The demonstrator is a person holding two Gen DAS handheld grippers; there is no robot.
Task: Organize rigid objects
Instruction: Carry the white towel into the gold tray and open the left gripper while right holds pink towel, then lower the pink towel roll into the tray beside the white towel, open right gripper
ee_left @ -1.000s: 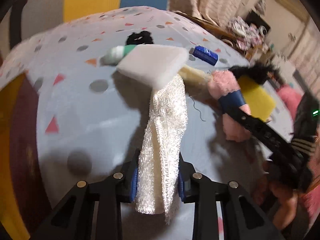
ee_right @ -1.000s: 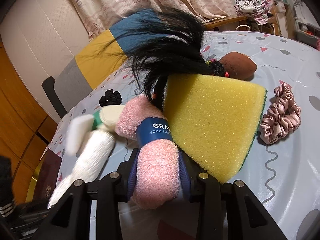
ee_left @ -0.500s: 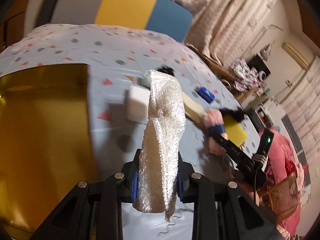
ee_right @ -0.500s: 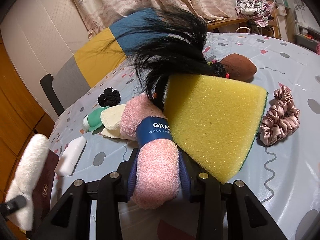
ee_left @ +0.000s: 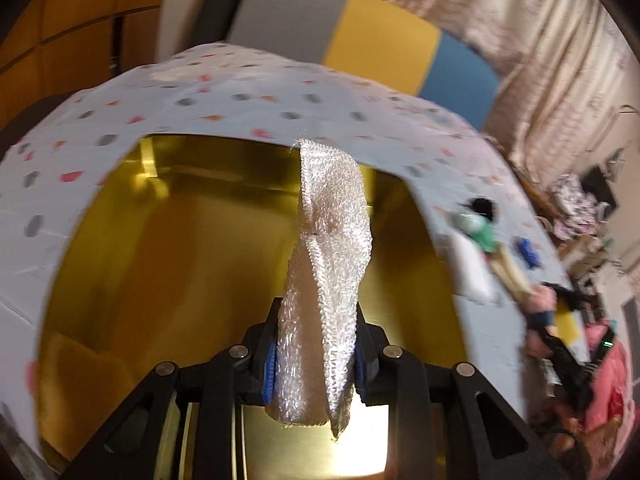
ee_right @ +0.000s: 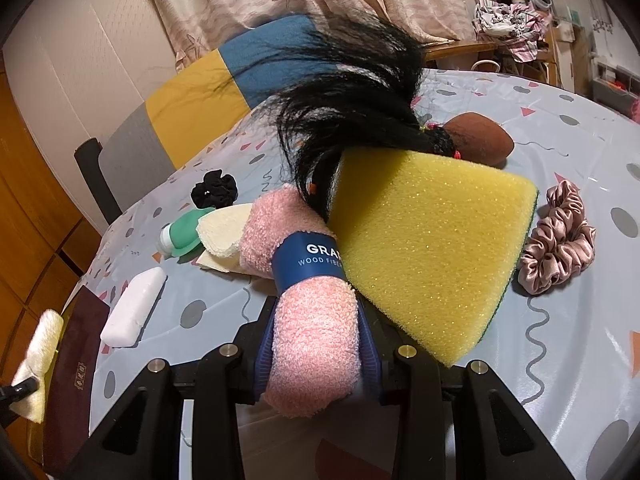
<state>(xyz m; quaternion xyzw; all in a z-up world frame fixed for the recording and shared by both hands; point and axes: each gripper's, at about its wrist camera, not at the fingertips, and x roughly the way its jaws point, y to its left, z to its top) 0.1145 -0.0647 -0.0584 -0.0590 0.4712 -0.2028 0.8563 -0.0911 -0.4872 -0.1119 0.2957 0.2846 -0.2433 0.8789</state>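
My left gripper (ee_left: 316, 360) is shut on a white mesh scrubbing cloth (ee_left: 328, 264) and holds it above the inside of a gold-lined box (ee_left: 200, 248); the cloth also shows in the right wrist view (ee_right: 38, 344), far left. My right gripper (ee_right: 316, 344) is shut on a rolled pink towel (ee_right: 308, 312) with a blue paper band, low over the table. A yellow sponge (ee_right: 432, 240) lies against the towel's right side, with a black hair piece (ee_right: 352, 108) draped over it.
On the patterned tablecloth (ee_right: 580, 360) lie a white eraser block (ee_right: 134, 306), a green-capped tube (ee_right: 180, 234), a cream cloth (ee_right: 224, 232), a black scrunchie (ee_right: 214, 190), a pink satin scrunchie (ee_right: 560, 244) and a brown pouch (ee_right: 480, 140). A dark red box lid (ee_right: 76, 364) lies at the left edge.
My left gripper has carried the white cloth left, away from the eraser block, to above the gold box. The right gripper has stayed still with the pink towel.
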